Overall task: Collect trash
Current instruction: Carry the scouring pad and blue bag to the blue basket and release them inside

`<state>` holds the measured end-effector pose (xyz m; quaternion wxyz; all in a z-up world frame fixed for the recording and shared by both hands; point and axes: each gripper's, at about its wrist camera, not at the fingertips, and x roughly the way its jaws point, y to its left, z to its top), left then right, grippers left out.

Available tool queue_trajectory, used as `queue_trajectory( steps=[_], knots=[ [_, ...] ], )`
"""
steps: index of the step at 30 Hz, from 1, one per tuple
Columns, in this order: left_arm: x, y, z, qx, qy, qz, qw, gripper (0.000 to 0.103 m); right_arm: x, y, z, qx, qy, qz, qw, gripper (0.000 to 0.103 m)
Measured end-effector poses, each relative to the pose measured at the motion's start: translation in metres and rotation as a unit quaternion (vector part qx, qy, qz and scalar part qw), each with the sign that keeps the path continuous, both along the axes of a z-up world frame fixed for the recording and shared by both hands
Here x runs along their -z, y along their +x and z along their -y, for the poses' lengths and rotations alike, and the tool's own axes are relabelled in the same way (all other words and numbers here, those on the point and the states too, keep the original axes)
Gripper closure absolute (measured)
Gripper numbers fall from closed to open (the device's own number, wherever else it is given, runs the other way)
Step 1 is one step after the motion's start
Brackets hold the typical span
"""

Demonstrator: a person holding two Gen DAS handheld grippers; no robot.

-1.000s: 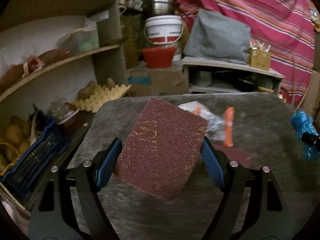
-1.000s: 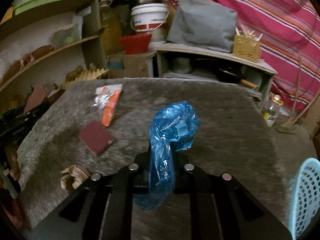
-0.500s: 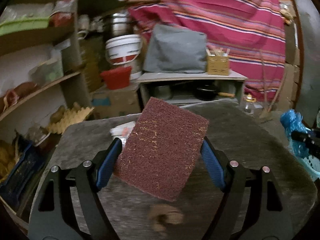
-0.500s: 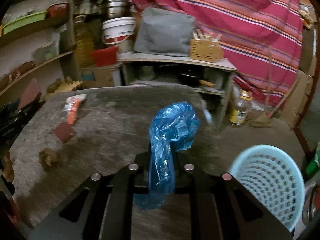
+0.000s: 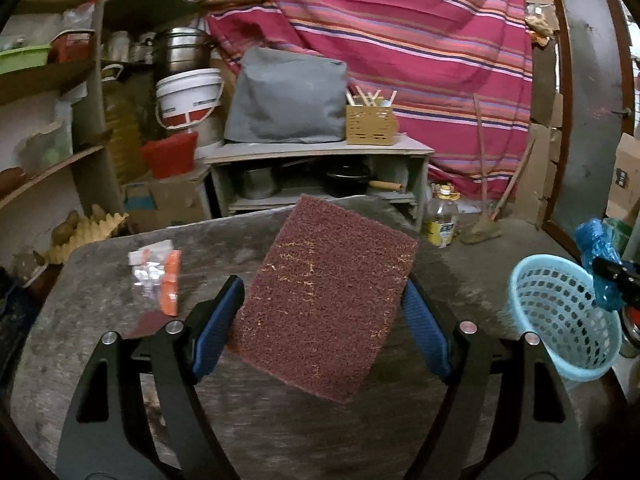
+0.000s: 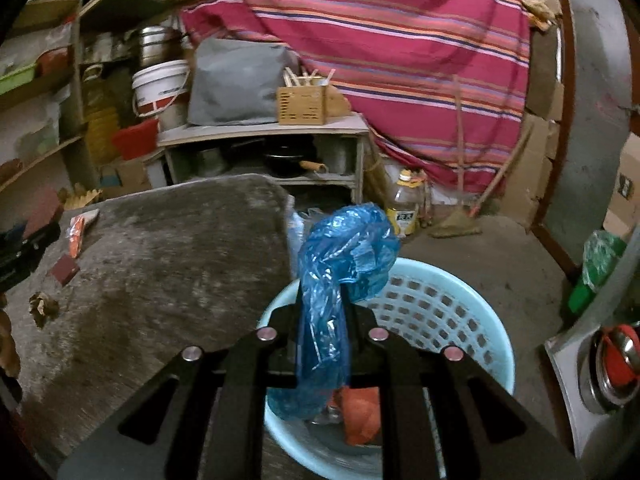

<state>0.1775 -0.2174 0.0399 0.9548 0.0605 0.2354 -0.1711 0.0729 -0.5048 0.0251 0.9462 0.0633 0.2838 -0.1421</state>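
Dim indoor light is falling evenly, leaving the shelves [image 5: 48, 80] at the left murky. Fisheye distortion is bending both views into black corners. Motion blur is smearing the table [image 6: 160, 264] surface, while glare is glinting on the blue bag [image 6: 340, 264].

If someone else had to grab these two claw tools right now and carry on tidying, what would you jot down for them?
Left claw: holds a maroon scrubbing pad by its edges, above the table.
Right claw: shut on a crumpled blue plastic bag, just over the light blue basket beside the table.
Done: something orange-red already lies in the basket.
Left: drop the bag in, then the pad. On the table remain an orange-and-clear wrapper, a small maroon square and a crumpled brown scrap.
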Motion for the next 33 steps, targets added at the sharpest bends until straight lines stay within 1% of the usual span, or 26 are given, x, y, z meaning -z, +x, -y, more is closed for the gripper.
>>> queue_trajectory(
  steps=[3,8,18,21,27,33],
  knots=[
    [0.003,-0.007,0.019,0.012,-0.005,-0.005,0.9999,0.026,0.002,-0.008,0.015,0.006,0.009,0.005,1.000,0.090],
    [0.008,-0.016,0.048,0.034,0.001,-0.007,0.9994,0.026,0.008,-0.013,0.032,0.017,0.023,0.011,1.000,0.090],
    [0.012,-0.028,0.105,0.065,0.008,-0.004,0.9979,0.026,0.014,-0.023,0.054,0.033,0.027,0.022,0.999,0.090],
    [0.014,-0.029,0.124,0.078,0.008,-0.010,0.9968,0.026,0.015,-0.024,0.061,0.040,0.025,0.021,0.999,0.090],
    [0.022,-0.040,0.167,0.109,0.013,-0.009,0.9939,0.026,0.027,-0.030,0.079,0.050,0.052,0.018,0.997,0.090],
    [0.040,-0.042,0.208,0.133,0.023,-0.029,0.9905,0.026,0.035,-0.034,0.094,0.055,0.074,0.021,0.996,0.090]
  ],
)
